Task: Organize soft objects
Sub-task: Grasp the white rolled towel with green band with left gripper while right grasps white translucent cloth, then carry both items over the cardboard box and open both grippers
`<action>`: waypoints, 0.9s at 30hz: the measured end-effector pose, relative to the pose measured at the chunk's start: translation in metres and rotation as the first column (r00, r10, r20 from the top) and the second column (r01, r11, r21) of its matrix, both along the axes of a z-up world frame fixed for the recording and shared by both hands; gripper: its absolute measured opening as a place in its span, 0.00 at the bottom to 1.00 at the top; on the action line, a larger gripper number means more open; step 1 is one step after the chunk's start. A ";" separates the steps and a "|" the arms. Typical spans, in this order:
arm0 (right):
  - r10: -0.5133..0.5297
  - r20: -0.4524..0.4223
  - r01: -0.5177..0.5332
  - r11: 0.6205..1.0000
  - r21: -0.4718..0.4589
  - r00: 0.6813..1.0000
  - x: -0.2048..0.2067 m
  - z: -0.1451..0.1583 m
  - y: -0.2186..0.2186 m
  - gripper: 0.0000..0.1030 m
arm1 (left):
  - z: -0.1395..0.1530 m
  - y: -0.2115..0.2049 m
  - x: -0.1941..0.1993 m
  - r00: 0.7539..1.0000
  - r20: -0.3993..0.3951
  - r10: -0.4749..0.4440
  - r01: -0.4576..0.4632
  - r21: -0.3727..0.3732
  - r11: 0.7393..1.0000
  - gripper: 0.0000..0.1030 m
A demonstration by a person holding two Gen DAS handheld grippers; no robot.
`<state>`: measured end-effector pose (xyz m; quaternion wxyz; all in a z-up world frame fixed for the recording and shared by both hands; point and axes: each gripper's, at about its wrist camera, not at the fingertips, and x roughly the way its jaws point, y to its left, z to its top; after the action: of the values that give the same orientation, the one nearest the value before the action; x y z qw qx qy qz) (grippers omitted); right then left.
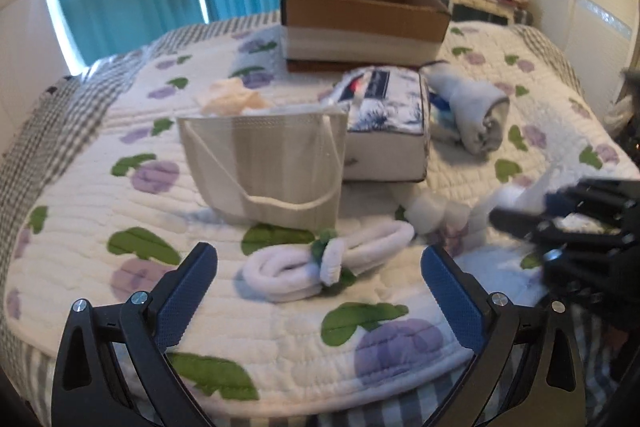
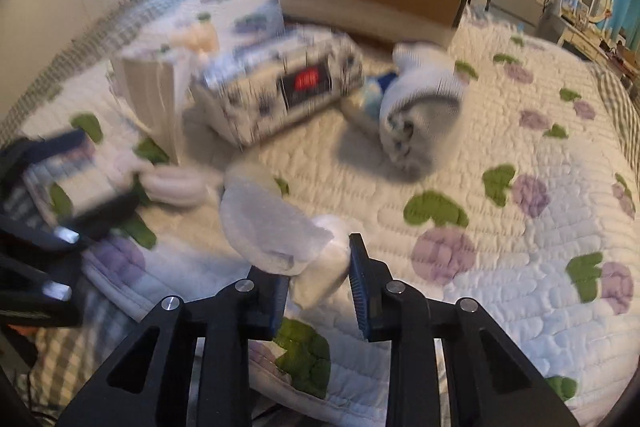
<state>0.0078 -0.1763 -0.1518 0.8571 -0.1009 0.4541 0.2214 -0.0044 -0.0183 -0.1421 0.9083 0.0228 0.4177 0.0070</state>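
Clamped between the right gripper's blue pads is a crumpled white plastic-wrapped soft bundle, lifted near the quilt's front edge. Left gripper hangs with its jaws wide apart over a rolled white towel with green trim. Farther back sit a beige mesh bag, a blue-patterned tissue pack and a brown cardboard box on the floral quilt.

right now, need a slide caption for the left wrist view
Open left gripper approaches a rolled white towel on the floral quilt, cardboard box behind.
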 end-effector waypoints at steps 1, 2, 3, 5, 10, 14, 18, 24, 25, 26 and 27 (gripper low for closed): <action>0.001 0.009 -0.001 1.000 0.008 1.000 0.000 0.003 -0.001 0.26 | -0.003 -0.001 0.003 1.000 -0.007 0.002 -0.002 0.004 1.000 0.89; 0.001 0.014 -0.001 1.000 0.014 1.000 0.001 0.005 -0.002 0.26 | -0.006 -0.001 0.005 1.000 -0.013 -0.002 0.002 0.003 1.000 0.87; 0.001 0.010 -0.001 1.000 0.020 1.000 0.002 0.004 -0.003 0.26 | -0.010 -0.002 0.009 1.000 -0.026 -0.012 0.012 -0.003 1.000 0.86; 0.001 -0.003 -0.001 1.000 0.028 1.000 0.004 0.004 -0.002 0.26 | -0.020 -0.004 0.015 0.999 -0.048 -0.019 0.019 -0.004 1.000 0.78; 0.004 -0.029 -0.003 0.999 0.052 1.000 0.008 0.000 -0.002 0.26 | -0.037 -0.011 0.025 0.995 -0.099 -0.028 0.032 0.045 0.998 0.70; 0.003 -0.052 0.000 0.998 0.058 0.999 0.008 -0.004 -0.003 0.26 | -0.038 -0.008 0.025 0.994 -0.106 -0.009 0.015 0.056 0.998 0.48; 0.002 -0.045 0.000 0.998 0.061 0.999 0.004 -0.002 -0.004 0.26 | -0.031 -0.002 0.019 0.996 -0.090 -0.015 0.018 0.029 0.999 0.39; -0.001 -0.011 0.001 0.999 0.049 1.000 -0.004 0.008 -0.004 0.26 | -0.012 -0.012 0.002 0.995 -0.066 -0.075 0.078 0.047 0.996 0.32; -0.002 0.000 0.002 0.999 0.045 1.000 -0.006 0.011 -0.004 0.26 | -0.008 -0.013 -0.002 0.995 -0.062 -0.083 0.086 0.049 0.995 0.32; -0.003 0.010 0.003 0.999 0.044 1.000 -0.007 0.015 -0.004 0.26 | -0.004 -0.014 -0.005 0.995 -0.057 -0.086 0.089 0.045 0.995 0.32; -0.004 0.021 0.004 0.999 0.045 1.000 -0.010 0.019 -0.004 0.26 | 0.002 -0.014 -0.009 0.995 -0.046 -0.090 0.091 0.030 0.995 0.32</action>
<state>-0.0020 -0.1806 -0.1330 0.8643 -0.0831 0.4402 0.2287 -0.0137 -0.0318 -0.1398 0.8977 0.0565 0.4361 -0.0281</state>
